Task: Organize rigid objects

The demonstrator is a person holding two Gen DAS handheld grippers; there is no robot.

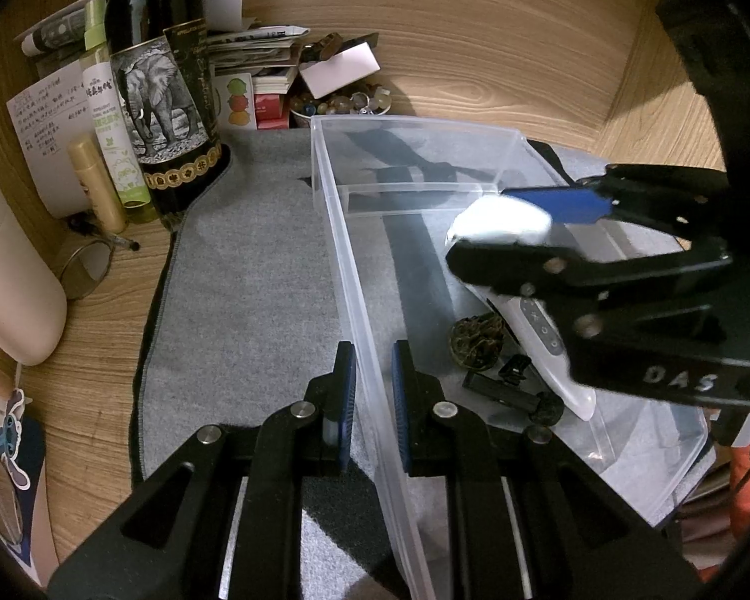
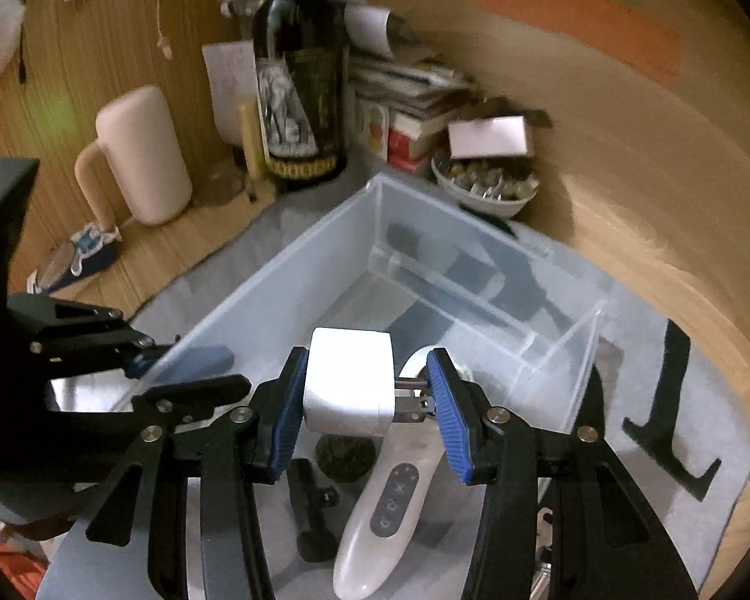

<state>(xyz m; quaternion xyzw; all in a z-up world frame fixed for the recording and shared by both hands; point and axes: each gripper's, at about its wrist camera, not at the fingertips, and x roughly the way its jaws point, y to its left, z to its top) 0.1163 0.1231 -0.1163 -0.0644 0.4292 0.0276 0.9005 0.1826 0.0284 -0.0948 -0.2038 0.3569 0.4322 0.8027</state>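
Motion blur is smearing the white plug-in charger block (image 1: 500, 220) in the left wrist view, so its shape isn't readable there. The right gripper's black finger (image 1: 575, 265) is covering the top of the white handheld device w/ grey buttons (image 1: 545, 335). Handwriting on the white paper note (image 1: 50, 120) is staying too small to read. The dark wine bottle's (image 2: 300, 90) neck is running off the frame's top edge.

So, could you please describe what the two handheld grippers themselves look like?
Both are black linkage frames with silver rivets, ending in two fingers with ribbed blue pads. The left gripper looks the same as the right gripper, whose body carries pale "DAS" lettering in the left view. No sleeves or cables are clearly visible.
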